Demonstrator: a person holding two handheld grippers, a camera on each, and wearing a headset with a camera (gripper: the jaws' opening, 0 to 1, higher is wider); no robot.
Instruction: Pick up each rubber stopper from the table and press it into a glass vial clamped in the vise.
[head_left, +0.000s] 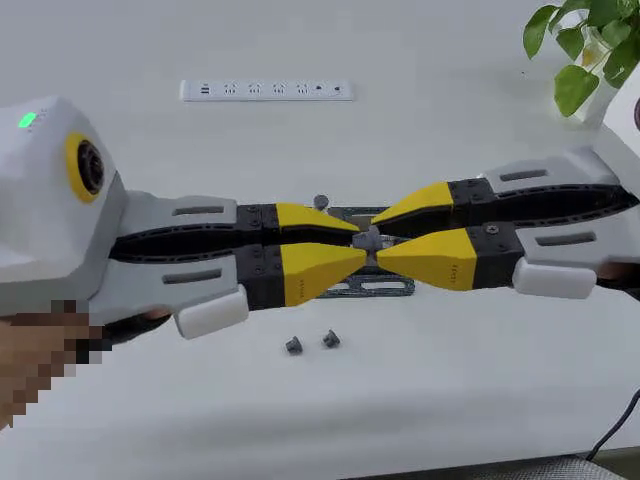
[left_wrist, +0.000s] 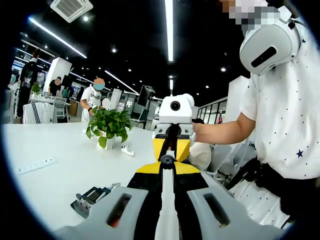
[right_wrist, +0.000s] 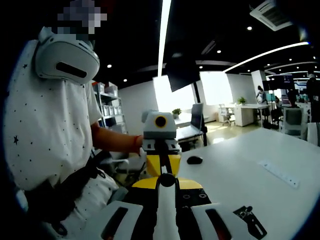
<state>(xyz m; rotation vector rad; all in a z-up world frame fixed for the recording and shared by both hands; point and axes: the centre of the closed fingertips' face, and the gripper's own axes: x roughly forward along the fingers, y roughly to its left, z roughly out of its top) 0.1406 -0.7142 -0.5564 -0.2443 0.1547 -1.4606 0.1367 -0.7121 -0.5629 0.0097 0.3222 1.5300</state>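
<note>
Covering most of the vise (head_left: 385, 287), left gripper (head_left: 360, 241) and right gripper (head_left: 377, 239) are meeting tip-to-tip, jaws together. Two stoppers (head_left: 331, 339) are lying at 6 o'clock on open bench (head_left: 480, 380).

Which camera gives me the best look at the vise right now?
The left gripper view: the vise sits unobstructed at the lower left, its whole length in sight. The right gripper view has it small, near the lower right edge. In the head view the left gripper and right gripper meet above it and cover most of it.
</note>
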